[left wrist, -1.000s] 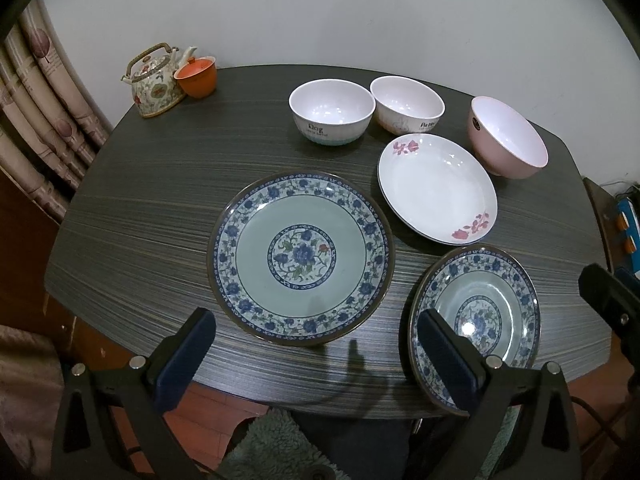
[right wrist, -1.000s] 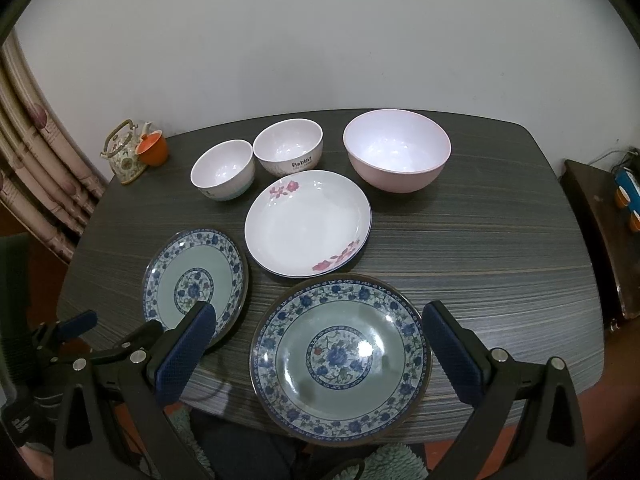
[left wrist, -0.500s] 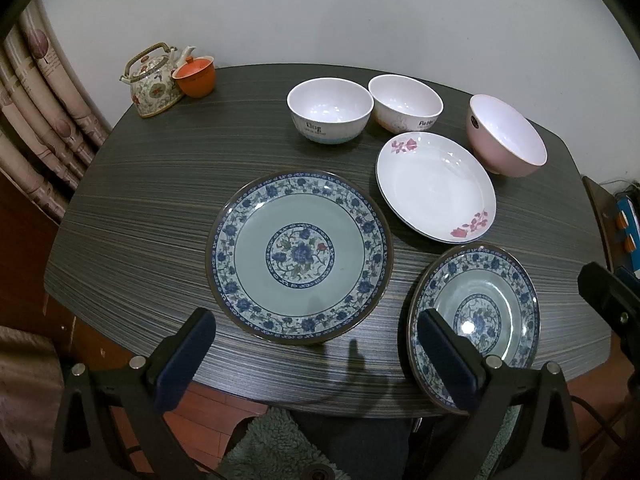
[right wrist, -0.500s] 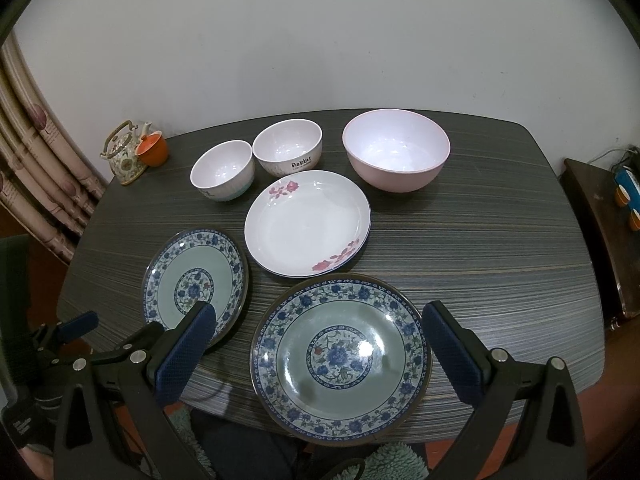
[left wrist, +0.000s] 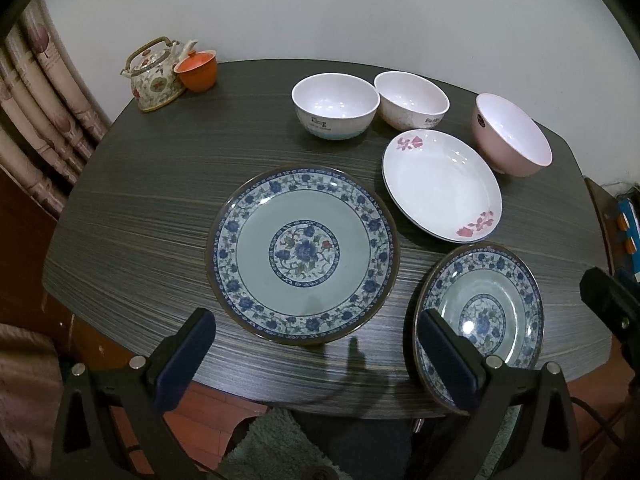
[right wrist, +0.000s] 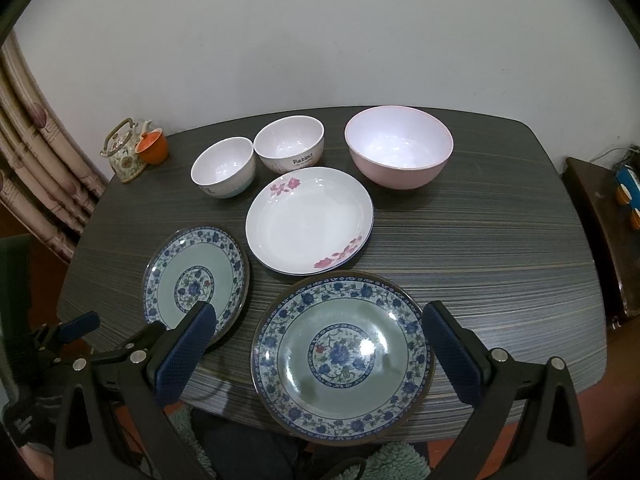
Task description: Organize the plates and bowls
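My left gripper (left wrist: 312, 354) hung spread wide over the near edge of the dark wood-grain table (left wrist: 160, 184), pinching nothing. Just past its fingers lay the blue-and-white floral ceramic plate (left wrist: 302, 254), flat, at 12 o'clock. At 2 o'clock from that plate sat the white shallow dish with pink flowers (left wrist: 442, 184), close beside it but apart. A second blue floral plate (left wrist: 486, 312) lay at 3 o'clock of my left gripper, its near rim over the table edge.

My right gripper (right wrist: 320, 354) was also spread wide and empty — a blue floral plate lay between its 2 fingers in that view. Along the far side stood 3 bowls: 2 white ceramic bowls (left wrist: 335, 106) (left wrist: 412, 100), very close together, and the pink round bowl (left wrist: 512, 134) at 1 o'clock. A floral teapot (left wrist: 154, 76) and an orange cup (left wrist: 196, 72) sat touching at 10 o'clock.
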The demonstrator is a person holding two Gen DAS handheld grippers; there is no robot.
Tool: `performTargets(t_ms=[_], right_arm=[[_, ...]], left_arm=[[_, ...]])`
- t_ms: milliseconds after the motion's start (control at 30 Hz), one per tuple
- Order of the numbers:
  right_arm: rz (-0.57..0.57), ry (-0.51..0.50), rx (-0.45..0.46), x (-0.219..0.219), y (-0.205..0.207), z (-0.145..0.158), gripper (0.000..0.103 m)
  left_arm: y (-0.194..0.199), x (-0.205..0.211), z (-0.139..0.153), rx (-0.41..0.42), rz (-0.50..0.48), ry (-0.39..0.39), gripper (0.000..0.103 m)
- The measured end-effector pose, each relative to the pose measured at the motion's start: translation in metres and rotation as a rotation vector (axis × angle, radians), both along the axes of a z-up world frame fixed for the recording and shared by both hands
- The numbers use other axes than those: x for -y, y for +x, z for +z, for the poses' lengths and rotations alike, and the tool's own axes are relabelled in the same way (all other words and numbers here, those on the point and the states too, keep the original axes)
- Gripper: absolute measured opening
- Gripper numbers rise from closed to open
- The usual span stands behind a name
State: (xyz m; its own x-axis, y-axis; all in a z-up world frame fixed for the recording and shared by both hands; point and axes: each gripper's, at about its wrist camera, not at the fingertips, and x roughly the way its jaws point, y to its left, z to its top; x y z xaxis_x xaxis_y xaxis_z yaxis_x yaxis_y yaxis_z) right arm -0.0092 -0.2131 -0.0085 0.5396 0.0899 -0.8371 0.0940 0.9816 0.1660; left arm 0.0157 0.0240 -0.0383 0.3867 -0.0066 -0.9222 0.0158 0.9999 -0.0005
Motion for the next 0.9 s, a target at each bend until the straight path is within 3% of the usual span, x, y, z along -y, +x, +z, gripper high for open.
performTargets(t_ms=[267,500,600,767,900], right_arm=[[0.031,0.021,0.002,-0.007,0.002,-0.009,0.1],[0.154,0.16,0.007,-0.014,0.01,-0.021,0.09],[0.196,0.256,-0.02,-0.018,0.017,-0.033,0.085],[0.2,0.315,-0.068,-0.022,0.03,-0.049,0.081],[0.228,0.323,-0.094,-0.032,0.041,-0.054,0.079]], left_arm=[[0.008,-0.026,-0.01,-0.006,0.049,-0.005,0.103],[0.019,-0.07,-0.022,-0.05,0.145,-0.079,0.103],[0.023,-0.093,-0.026,-0.075,0.18,-0.153,0.102],[0.031,-0.123,-0.032,-0.091,0.224,-0.275,0.102],[0.04,-0.143,-0.042,-0.114,0.268,-0.371,0.088]])
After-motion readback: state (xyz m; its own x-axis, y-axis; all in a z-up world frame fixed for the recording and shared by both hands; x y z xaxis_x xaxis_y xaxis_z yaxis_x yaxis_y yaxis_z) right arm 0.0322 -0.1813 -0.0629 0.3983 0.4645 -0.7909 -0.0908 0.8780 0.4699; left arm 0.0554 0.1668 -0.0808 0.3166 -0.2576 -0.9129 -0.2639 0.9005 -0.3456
